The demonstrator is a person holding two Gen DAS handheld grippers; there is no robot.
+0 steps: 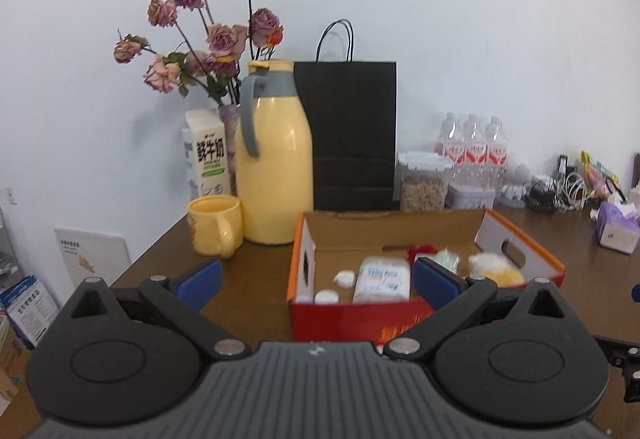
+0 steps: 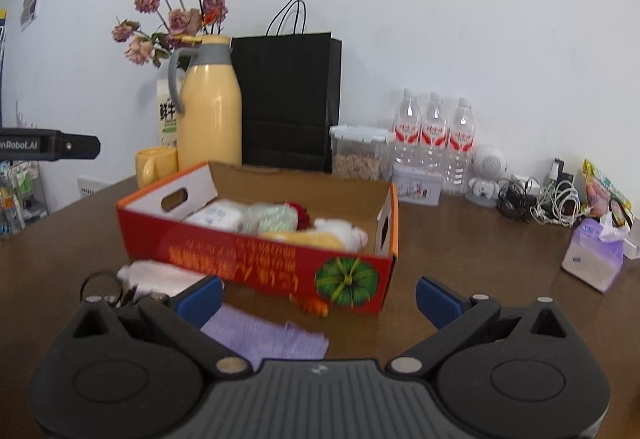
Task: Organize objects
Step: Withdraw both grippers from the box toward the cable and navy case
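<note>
Right wrist view, near to far. Your right gripper (image 2: 319, 299): blue fingers spread wide, released, nothing between them. Purple cloth (image 2: 266, 335): flat on the table (image 2: 460, 239), at 7 o'clock, touching no pad, just inside the left finger. Small orange item (image 2: 314, 306): 12 o'clock, against the box front. White packet (image 2: 160, 275) and scissors (image 2: 105, 289): 10 o'clock, beyond the left finger. Red cardboard box (image 2: 280, 263): 12 o'clock, open, holding white packs and a plush toy (image 2: 344, 231). Purple tissue pack (image 2: 596, 259): 2 o'clock, well apart.

Left wrist view. Your left gripper (image 1: 316, 281): fingers apart, released, empty. Same box (image 1: 352, 315) between the fingers, slightly right; your right finger overlaps its rim in view. Yellow mug (image 1: 216, 225): 11 o'clock. Yellow thermos (image 1: 276, 163) and black bag (image 1: 352, 135): farther, at the wall.
</note>
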